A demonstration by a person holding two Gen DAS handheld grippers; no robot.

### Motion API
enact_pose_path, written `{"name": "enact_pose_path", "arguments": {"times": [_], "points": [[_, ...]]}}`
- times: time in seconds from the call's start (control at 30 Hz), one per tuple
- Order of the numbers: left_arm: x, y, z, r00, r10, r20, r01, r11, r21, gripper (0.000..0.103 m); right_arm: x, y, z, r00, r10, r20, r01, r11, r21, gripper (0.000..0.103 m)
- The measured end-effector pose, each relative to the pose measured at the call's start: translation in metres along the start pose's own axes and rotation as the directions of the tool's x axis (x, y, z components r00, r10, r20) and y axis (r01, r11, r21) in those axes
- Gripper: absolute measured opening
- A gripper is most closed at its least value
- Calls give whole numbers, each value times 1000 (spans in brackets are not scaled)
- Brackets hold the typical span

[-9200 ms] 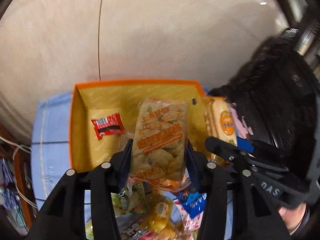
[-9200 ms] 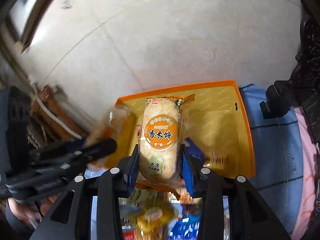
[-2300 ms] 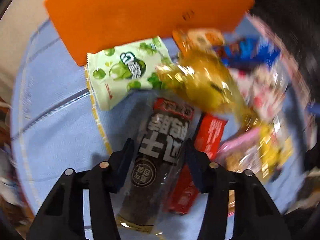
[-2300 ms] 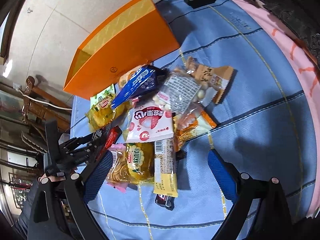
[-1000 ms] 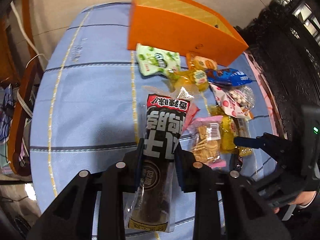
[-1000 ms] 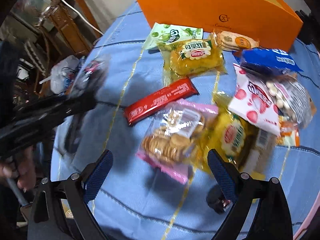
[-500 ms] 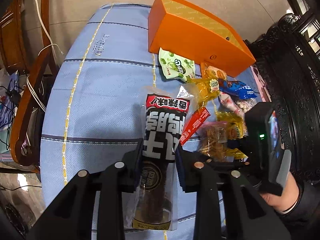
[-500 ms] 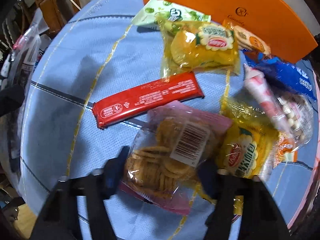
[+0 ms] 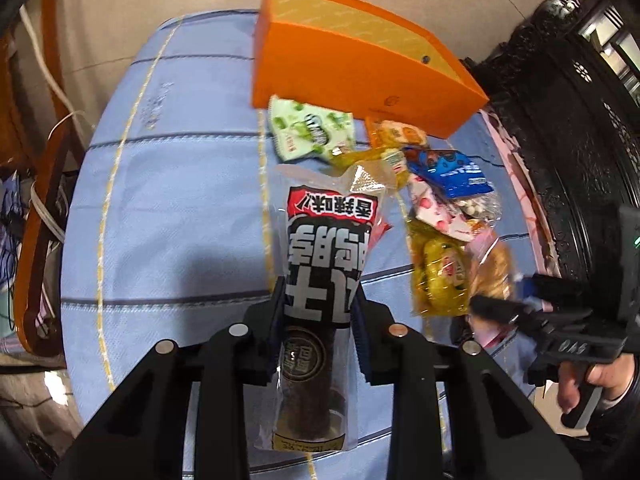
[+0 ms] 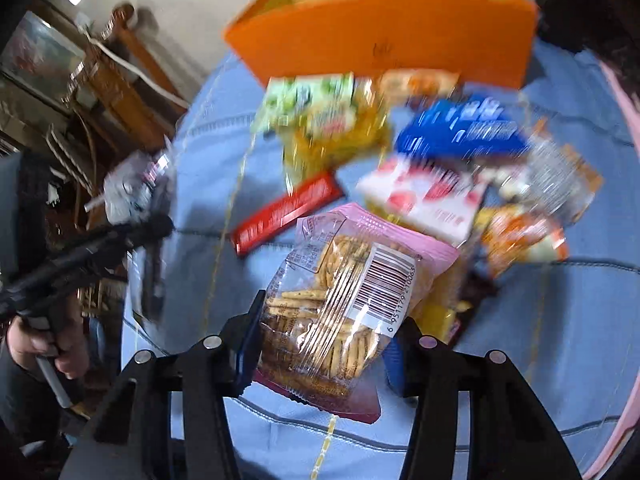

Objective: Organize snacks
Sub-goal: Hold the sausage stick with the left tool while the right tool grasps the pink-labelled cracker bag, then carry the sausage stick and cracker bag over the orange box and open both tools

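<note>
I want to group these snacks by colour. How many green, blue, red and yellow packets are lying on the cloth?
green packet: 1
blue packet: 1
red bar: 1
yellow: 2, the upper yellow packet and the lower yellow packet
Total: 5

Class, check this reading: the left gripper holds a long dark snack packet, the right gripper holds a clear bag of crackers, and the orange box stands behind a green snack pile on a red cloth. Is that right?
One thing is wrong: the cloth is blue, not red, as the left wrist view shows. The left gripper does hold the dark packet, the right gripper the cracker bag, and the orange box stands behind the pile.
</note>
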State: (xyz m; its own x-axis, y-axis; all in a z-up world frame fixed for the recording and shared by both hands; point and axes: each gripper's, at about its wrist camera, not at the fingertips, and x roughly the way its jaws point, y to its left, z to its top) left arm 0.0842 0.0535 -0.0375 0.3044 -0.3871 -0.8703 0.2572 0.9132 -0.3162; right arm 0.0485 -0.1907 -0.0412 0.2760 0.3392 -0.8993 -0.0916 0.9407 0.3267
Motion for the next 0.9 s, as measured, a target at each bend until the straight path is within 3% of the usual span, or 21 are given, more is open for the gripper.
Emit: {"name": "enact_pose_path", "arguments": {"times": [0.13, 0.23, 0.43, 0.5, 0.57, 0.6, 0.63, 0.7, 0.73, 0.83, 0.9], "points": [[-10, -21, 26, 999, -11, 38, 10, 999, 46, 29, -41, -5, 25, 990, -61, 123, 66, 997, -35, 51], [-22, -42, 64, 995, -39, 89, 32, 996, 81, 30, -68, -14, 60, 962, -135, 236, 153, 986, -60, 52], [-25, -82, 168, 983, -77, 170, 54, 989, 137, 30, -82, -34, 161, 927, -124, 353, 138, 990, -15, 52], [-17, -90, 201, 982, -57, 181, 34, 991, 131, 31, -83, -44, 182, 917, -117, 382, 116, 993, 26, 52], [-1, -91, 234, 984, -37, 175, 23, 996, 82, 33, -82, -55, 208, 896, -163, 414, 134, 986, 98, 54], [6, -90, 247, 985, -24, 169, 16, 999, 48, 43, -77, -56, 219, 888, -186, 421, 151, 982, 116, 55], [13, -89, 257, 986, -8, 166, 5, 1000, 22, 61, -71, -63, 231, 883, -191, 428, 146, 980, 136, 69], [22, -85, 270, 983, 65, 169, -60, 998, -35, 86, -56, -68, 242, 887, -181, 425, 114, 977, 179, 83], [23, -83, 272, 979, 101, 179, -92, 994, -57, 89, -54, -72, 243, 884, -198, 424, 117, 971, 210, 83], [26, -76, 268, 982, 70, 177, -62, 997, -52, 89, -55, -78, 233, 878, -185, 441, 100, 973, 209, 84], [28, -73, 262, 983, 94, 160, -87, 995, -48, 89, -51, -79, 224, 886, -185, 426, 102, 973, 209, 84]]}}
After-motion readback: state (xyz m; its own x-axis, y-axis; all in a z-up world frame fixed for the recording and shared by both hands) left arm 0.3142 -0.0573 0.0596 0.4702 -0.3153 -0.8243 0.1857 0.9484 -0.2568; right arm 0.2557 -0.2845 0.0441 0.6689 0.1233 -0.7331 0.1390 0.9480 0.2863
